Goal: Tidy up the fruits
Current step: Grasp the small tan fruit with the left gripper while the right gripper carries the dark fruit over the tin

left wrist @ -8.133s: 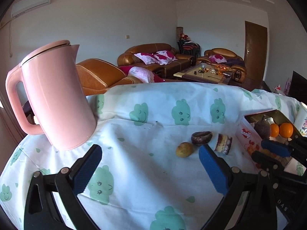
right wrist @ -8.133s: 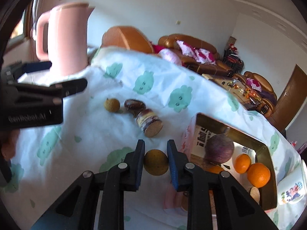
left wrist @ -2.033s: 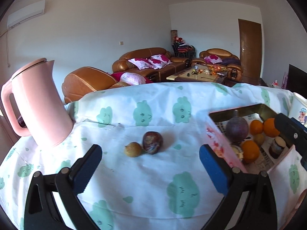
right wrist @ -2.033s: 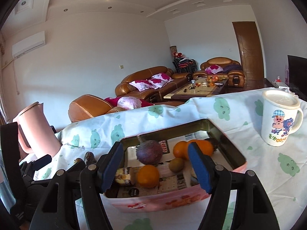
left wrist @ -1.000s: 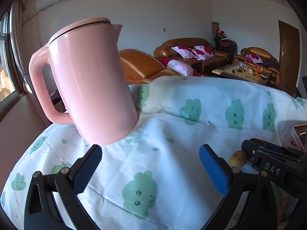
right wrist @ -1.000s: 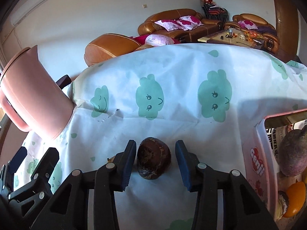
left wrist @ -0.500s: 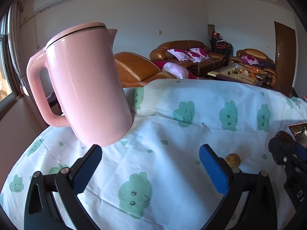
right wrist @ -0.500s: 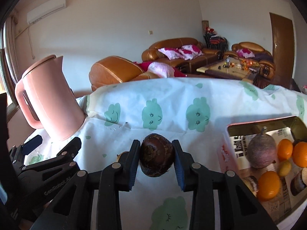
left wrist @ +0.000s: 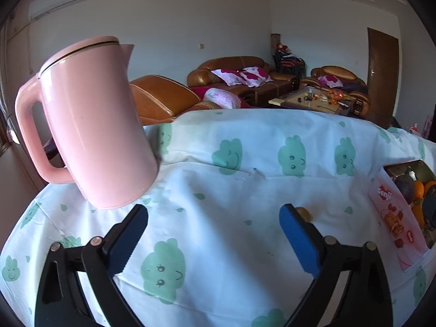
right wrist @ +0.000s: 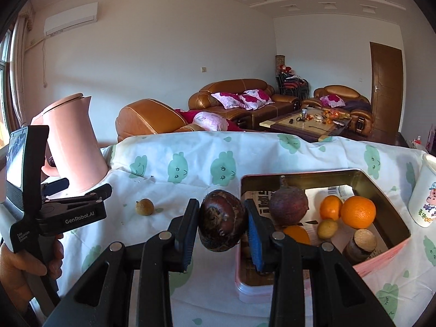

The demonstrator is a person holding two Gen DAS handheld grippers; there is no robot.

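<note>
My right gripper (right wrist: 221, 224) is shut on a dark brown round fruit (right wrist: 222, 219), held above the cloth just left of the pink tin box (right wrist: 381, 179). The box holds a purple fruit (right wrist: 288, 208), oranges (right wrist: 357, 212), a small yellow fruit (right wrist: 327, 229) and a jar (right wrist: 359, 241). One small yellow-brown fruit (right wrist: 144, 207) lies on the cloth; in the left wrist view this fruit (left wrist: 303, 214) sits just behind the right finger. My left gripper (left wrist: 212, 215) is open, its jaws closing, with nothing between them. It hovers over the cloth.
A tall pink kettle (left wrist: 92, 125) stands at the table's left, close to the left gripper (right wrist: 84, 185). A white cartoon mug (right wrist: 425, 190) stands right of the box. A hand (right wrist: 16, 267) holds the left gripper's handle. Sofas lie beyond the table's far edge.
My right gripper shut on the dark fruit, lifted it off the cloth and carried it right to the box's left wall. The left jaws have narrowed a little.
</note>
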